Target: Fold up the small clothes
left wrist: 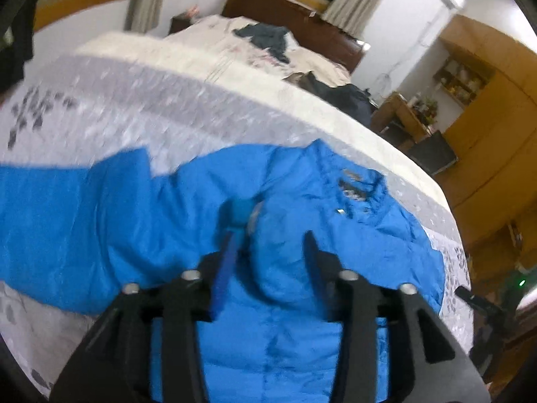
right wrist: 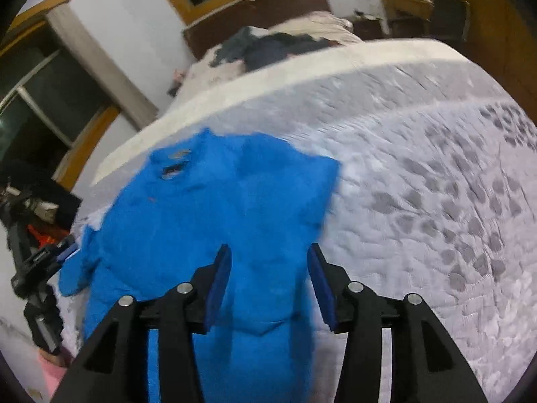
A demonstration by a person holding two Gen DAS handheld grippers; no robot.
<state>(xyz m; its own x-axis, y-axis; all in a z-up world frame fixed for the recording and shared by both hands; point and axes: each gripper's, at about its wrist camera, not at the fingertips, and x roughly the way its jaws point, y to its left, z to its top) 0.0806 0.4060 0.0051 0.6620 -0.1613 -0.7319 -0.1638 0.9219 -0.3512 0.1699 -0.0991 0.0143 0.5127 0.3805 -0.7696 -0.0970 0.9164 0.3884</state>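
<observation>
The blue jacket point(left wrist: 302, 201) lies spread on the grey patterned bedspread point(left wrist: 100, 114) of the bed, collar toward the far side and its body running back toward the person. On the left, one sleeve point(left wrist: 67, 201) stretches flat and straight out to the side, not yet brought in. The left gripper point(left wrist: 272, 235) hovers over the middle of the jacket with its fingers spread apart; a fold of blue cloth sits by the left finger, but blur hides whether it touches, and nothing looks pinched. Further right, the right gripper point(right wrist: 268, 252) hangs over the lower body of the jacket, its fingers likewise apart and holding nothing. From that view the other sleeve point(right wrist: 315, 184) seems bunched near the shoulder. The folding looks barely begun: sleeves still need tucking in and the body still needs doubling over.
</observation>
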